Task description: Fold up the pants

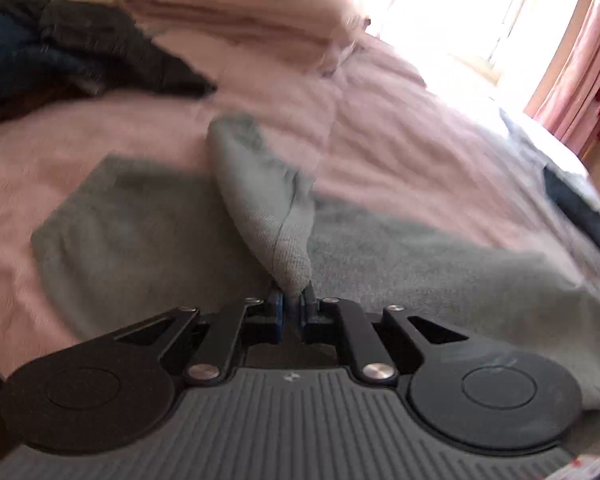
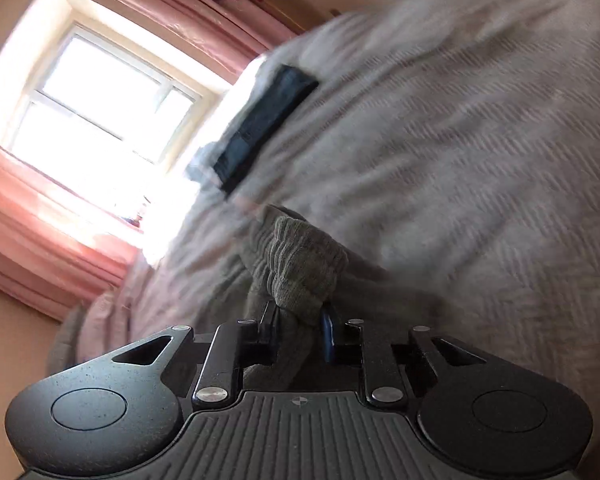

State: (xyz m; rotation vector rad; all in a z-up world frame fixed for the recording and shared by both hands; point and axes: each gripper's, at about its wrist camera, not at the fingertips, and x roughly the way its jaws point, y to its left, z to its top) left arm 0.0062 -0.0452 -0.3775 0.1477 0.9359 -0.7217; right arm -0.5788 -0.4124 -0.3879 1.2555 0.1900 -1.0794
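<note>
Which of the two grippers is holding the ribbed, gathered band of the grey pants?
The right gripper: ribbed band bunches between its fingers. The left gripper pinches a smooth fold of the pants.

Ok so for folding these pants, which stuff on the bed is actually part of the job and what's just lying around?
Part of the job:
- grey pants
- left gripper, shut on a pinch of them
- right gripper, shut on their ribbed band

Just lying about:
- dark clothes pile
- folded pink bedding
- dark flat item
- pink bedcover
</note>
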